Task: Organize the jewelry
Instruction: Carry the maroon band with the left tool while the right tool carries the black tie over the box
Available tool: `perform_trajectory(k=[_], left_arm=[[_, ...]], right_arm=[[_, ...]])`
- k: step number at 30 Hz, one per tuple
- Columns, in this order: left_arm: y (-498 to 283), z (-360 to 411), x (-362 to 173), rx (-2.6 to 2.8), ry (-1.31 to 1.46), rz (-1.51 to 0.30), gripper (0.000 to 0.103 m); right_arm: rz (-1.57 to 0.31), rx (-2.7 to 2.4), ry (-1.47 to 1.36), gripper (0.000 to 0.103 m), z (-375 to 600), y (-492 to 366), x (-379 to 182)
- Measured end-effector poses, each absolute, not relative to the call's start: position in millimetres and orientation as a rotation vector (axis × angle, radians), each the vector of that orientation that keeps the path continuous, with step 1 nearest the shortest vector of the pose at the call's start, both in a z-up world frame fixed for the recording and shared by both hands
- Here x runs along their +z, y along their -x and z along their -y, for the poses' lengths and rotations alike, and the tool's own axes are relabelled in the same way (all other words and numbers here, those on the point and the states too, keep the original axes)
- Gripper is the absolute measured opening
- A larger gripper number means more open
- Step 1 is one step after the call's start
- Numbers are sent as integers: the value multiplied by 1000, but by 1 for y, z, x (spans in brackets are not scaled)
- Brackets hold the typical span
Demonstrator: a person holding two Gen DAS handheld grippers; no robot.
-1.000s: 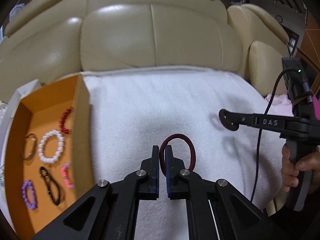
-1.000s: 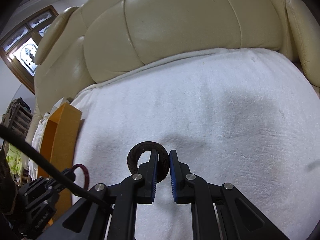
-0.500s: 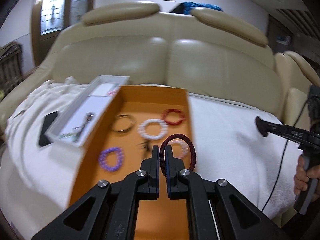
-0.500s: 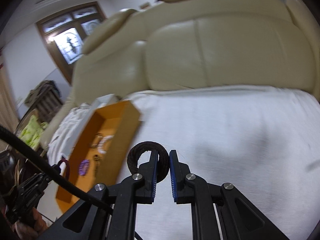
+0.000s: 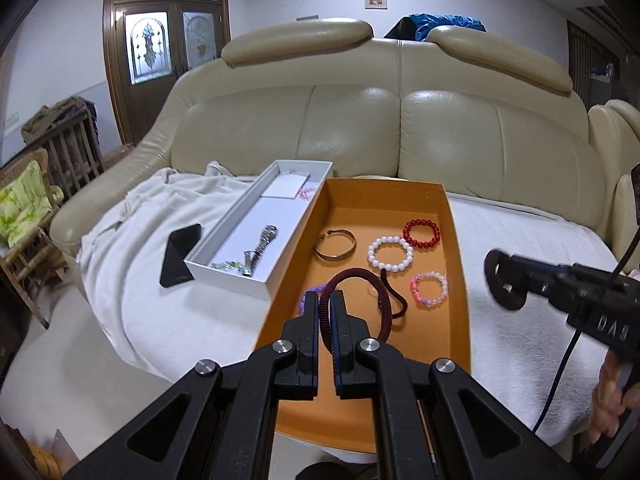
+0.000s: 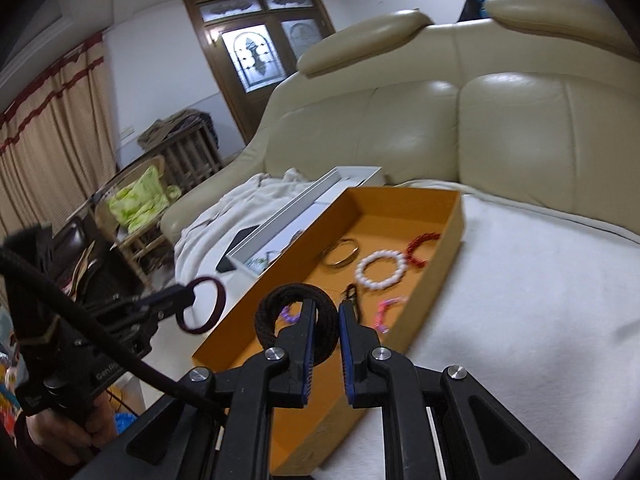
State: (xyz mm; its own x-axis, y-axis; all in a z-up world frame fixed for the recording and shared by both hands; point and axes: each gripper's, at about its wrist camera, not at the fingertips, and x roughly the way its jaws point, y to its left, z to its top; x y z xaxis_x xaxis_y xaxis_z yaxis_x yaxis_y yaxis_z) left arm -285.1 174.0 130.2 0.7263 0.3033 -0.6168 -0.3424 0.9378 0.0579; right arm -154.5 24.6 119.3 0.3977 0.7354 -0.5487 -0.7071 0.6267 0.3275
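In the left wrist view, the left gripper [image 5: 325, 312] is seen pressed together on a dark red coiled bracelet [image 5: 360, 300], which is pinched at its left side and stands upright above the near part of the orange tray [image 5: 456, 280]. On the tray floor are laid a red bead bracelet [image 5: 421, 233], a white pearl bracelet [image 5: 390, 254], a thin metal bangle [image 5: 335, 245], a pink bead bracelet [image 5: 430, 289], a black cord piece [image 5: 396, 300] and a purple bracelet [image 5: 307, 298] partly hidden behind the left finger. A white box [image 5: 224, 272] is set just beside the tray's left wall, with a wristwatch [image 5: 262, 243] inside it, and a black phone [image 5: 181, 249] lies on the white blanket [image 5: 520, 320] to the left of the box. The right gripper [image 5: 505, 285] is seen at the right edge, held over the blanket beside the tray; its jaw state cannot be told from here. In the right wrist view, the right gripper [image 6: 325, 322] is shown pinching a black fabric ring [image 6: 296, 320] between its blue pads, held over the tray's near end. The left gripper [image 6: 188, 298] is seen at the left, closed on the dark red coiled bracelet [image 6: 202, 305], which hangs outside the tray's left wall in this view.
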Motion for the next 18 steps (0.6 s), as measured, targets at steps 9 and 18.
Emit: perform_trajectory(k=[9, 18], left_arm=[[279, -174, 126, 389, 26, -670, 5], [272, -178, 118, 411, 12, -687, 5]], right_arm=[[-737, 940, -15, 13, -36, 157, 109], [-750, 950, 8, 13, -38, 158, 103]])
